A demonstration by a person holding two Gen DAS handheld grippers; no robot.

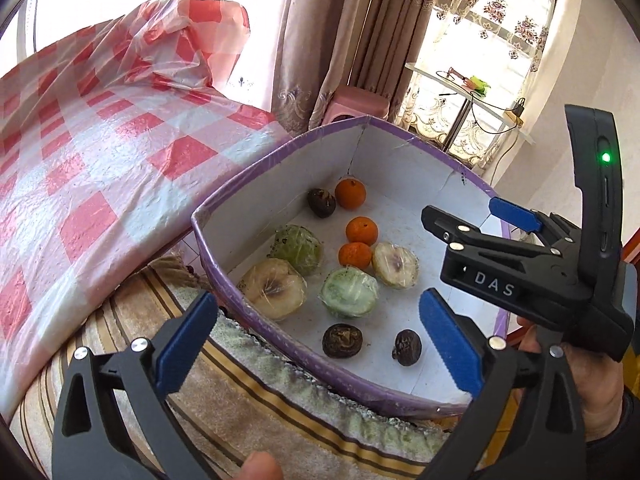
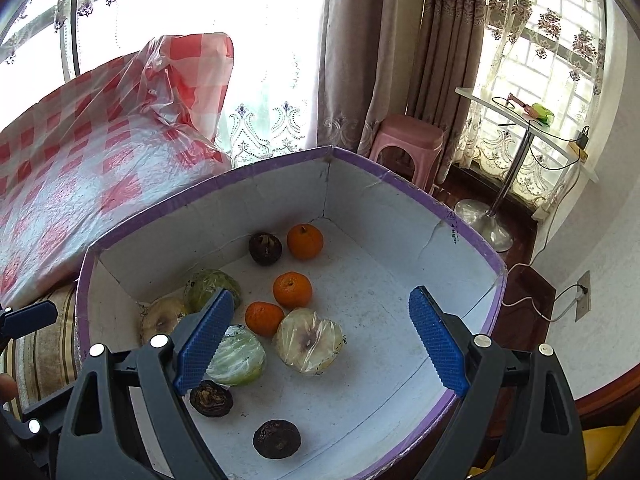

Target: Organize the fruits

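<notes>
Curtained room, our purple-rimmed box [image 2: 472, 236] holding oranges [image 2: 292, 289], wrapped halves [image 2: 310, 340]; left gripper [image 1: 320, 344], right gripper [image 2: 320, 340] both spread, released.

Fruits [image 2: 298, 289] in box [image 2: 400, 216] (purple-rimmed)

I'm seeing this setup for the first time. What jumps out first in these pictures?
A purple-rimmed box holds loose fruit: three oranges run down the middle, with plastic-wrapped cut halves and dark wrinkled fruits around them. Both grippers, left gripper and right gripper, hang open above it.
</notes>
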